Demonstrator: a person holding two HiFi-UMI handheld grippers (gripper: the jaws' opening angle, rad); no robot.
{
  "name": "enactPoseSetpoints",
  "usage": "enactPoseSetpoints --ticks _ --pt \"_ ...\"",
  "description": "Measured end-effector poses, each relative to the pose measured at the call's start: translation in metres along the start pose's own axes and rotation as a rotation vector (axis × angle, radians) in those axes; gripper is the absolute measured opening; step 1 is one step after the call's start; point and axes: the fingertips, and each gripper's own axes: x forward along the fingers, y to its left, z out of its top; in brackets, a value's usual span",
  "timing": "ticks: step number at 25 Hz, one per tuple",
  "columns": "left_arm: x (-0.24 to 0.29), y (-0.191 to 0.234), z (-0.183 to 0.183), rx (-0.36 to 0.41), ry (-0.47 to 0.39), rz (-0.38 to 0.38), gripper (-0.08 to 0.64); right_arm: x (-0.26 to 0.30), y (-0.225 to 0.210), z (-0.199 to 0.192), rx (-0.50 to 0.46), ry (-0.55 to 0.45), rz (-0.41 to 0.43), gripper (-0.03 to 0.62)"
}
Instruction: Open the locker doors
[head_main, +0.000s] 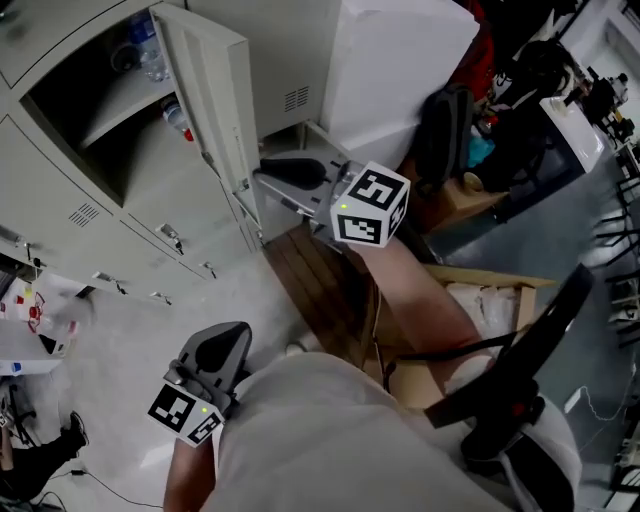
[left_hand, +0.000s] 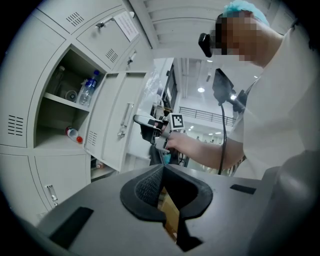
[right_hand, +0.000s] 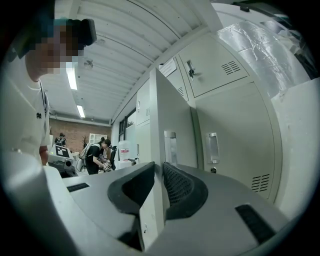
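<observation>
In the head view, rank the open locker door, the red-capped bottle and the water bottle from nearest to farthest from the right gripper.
1. open locker door: its edge is clamped by the right gripper.
2. red-capped bottle: lying on the lower shelf, just behind the door.
3. water bottle: standing on the upper shelf, farthest up and left.

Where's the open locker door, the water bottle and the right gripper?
open locker door (head_main: 212, 85), head view, its broad face.
water bottle (left_hand: 88, 91), left gripper view, its body.
right gripper (right_hand: 159, 167), right gripper view, between fingertips.
</observation>
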Motion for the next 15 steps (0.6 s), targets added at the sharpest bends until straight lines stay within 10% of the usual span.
enactPoseSetpoints --ticks 15 --pt "-0.012 -0.005 -0.010 -0.022 0.018 0.050 0.011 -0.044 0.007 0.021 -0.004 -0.057 -0.139 0.057"
